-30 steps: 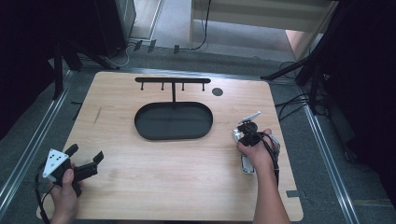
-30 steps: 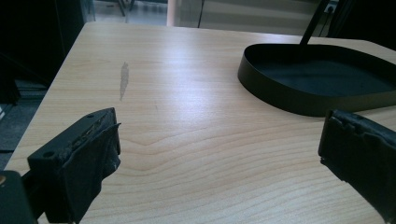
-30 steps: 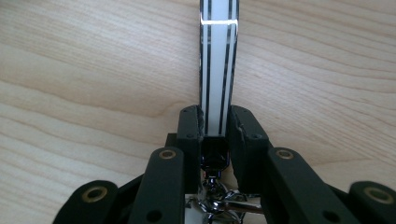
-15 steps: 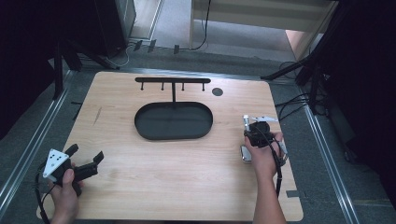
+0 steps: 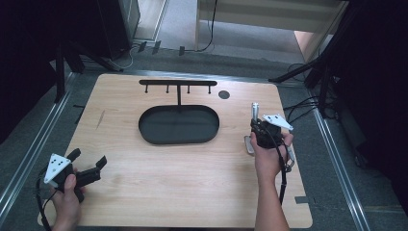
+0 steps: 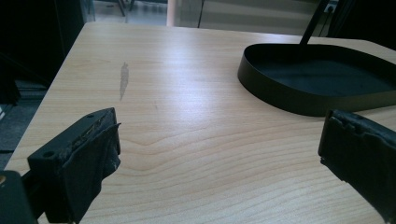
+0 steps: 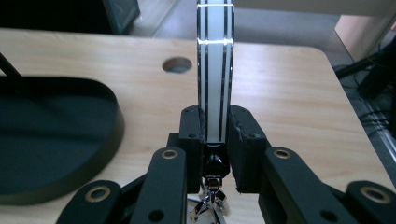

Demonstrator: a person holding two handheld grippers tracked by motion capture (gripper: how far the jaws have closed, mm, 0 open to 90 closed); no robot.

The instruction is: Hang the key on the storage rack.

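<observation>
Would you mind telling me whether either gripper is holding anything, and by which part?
The right gripper clamps a flat white strip with black lines by its lower end; the left gripper holds nothing.

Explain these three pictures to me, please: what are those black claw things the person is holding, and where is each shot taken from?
No robot here: a person sits at a wooden table and holds a hand-operated two-jaw gripper in each hand. The wide picture comes from a fixed camera overhead. The other two come from small cameras riding on the grippers, looking along their black jaws.

The left gripper is open and holds nothing; its view looks between its jaws across the table. The right gripper is shut on a slim white strip with black stripes, pointing away from the hand. A small metal clasp hangs at its lower end.

On the table stands a black oval tray with a hook rack rising behind it.
</observation>
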